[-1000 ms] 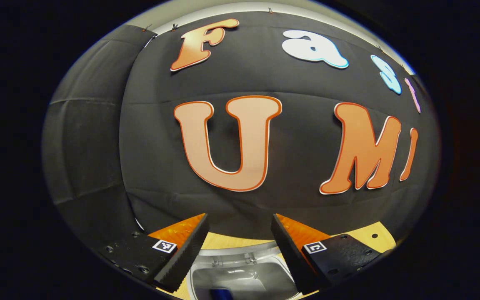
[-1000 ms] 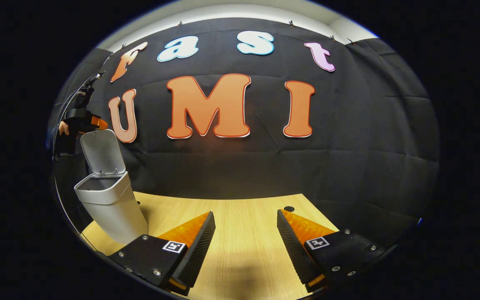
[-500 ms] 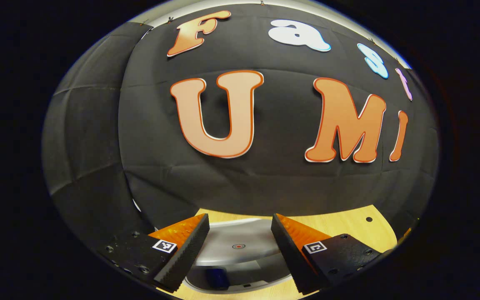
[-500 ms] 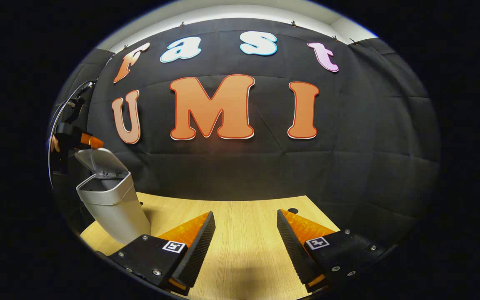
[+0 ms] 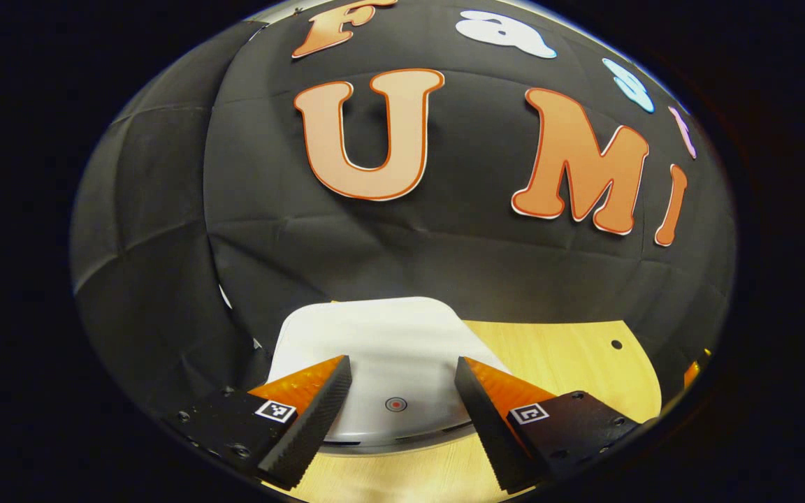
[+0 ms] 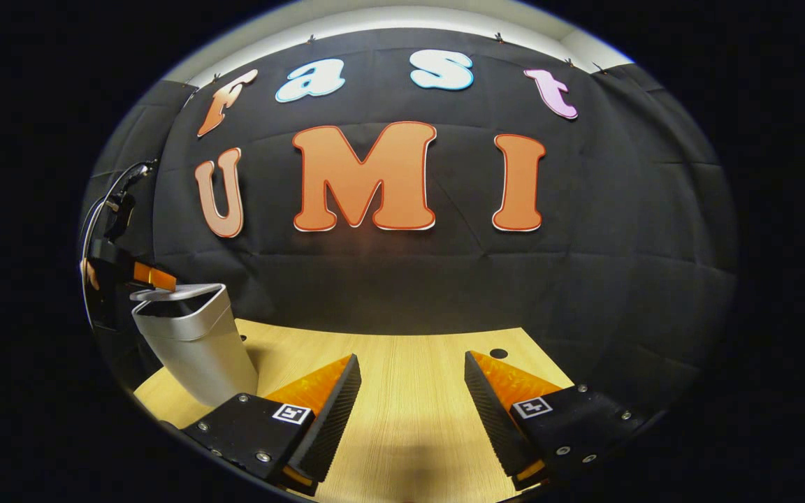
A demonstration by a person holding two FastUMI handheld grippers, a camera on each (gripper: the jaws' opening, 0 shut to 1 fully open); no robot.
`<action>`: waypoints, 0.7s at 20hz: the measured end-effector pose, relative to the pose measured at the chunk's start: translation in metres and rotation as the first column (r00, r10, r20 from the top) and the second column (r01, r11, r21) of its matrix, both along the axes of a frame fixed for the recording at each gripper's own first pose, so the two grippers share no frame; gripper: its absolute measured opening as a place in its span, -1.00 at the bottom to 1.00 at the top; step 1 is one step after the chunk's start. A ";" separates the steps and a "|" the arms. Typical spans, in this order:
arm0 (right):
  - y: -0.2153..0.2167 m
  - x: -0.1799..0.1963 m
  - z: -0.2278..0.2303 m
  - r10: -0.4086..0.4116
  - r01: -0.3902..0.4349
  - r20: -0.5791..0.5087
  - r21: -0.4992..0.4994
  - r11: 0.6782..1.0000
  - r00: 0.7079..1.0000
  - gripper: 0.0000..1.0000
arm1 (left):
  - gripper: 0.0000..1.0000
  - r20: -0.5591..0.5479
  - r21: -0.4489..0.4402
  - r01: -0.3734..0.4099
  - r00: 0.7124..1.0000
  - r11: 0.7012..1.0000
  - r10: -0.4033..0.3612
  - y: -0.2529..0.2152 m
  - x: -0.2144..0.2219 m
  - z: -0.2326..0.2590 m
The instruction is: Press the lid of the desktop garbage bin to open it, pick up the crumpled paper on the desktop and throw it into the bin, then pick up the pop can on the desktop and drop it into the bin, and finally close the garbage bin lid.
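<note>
In the left gripper view the white bin lid (image 5: pixel 374 349) lies nearly flat just beyond my left gripper (image 5: pixel 402 409), which is open and hovers over its front edge, near a small red dot (image 5: pixel 395 404) on the lid. In the right gripper view the grey garbage bin (image 6: pixel 196 346) stands at the far left of the wooden desktop (image 6: pixel 409 391), its lid (image 6: pixel 179 292) almost down, with the left gripper (image 6: pixel 140 276) above its near edge. My right gripper (image 6: pixel 409 412) is open over bare desktop with nothing between its fingers.
A small round hole (image 6: pixel 498 353) marks the desktop near its back edge, close to the black cloth wall. A cable (image 6: pixel 112 202) rises from the left gripper at the far left. The desk's right corner (image 5: pixel 636 363) lies to the right of the bin.
The bin lid has swung down from upright to almost flat, pushed by the left gripper, which dropped lower. The bin's inside is now covered. The right gripper has hardly moved.
</note>
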State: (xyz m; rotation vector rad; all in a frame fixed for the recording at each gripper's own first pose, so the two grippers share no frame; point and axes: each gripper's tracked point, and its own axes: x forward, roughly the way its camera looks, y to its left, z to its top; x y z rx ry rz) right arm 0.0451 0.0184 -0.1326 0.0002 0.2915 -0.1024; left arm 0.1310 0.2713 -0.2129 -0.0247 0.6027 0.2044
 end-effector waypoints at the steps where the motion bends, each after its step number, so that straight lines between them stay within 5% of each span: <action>1: 0.000 0.001 0.000 0.004 -0.004 -0.002 0.000 1.000 1.000 0.78 | 0.89 -0.009 0.001 -0.001 1.000 1.000 0.001 -0.001 -0.001 -0.004; 4: -0.001 0.001 0.000 0.001 -0.001 -0.003 0.000 1.000 1.000 0.78 | 0.92 -0.082 0.004 -0.004 0.997 1.000 0.004 -0.003 -0.015 -0.023; 14: 0.001 0.003 -0.004 0.024 -0.024 -0.021 0.003 1.000 0.999 0.78 | 0.95 -0.077 0.040 -0.004 0.997 0.999 0.007 -0.004 -0.017 -0.025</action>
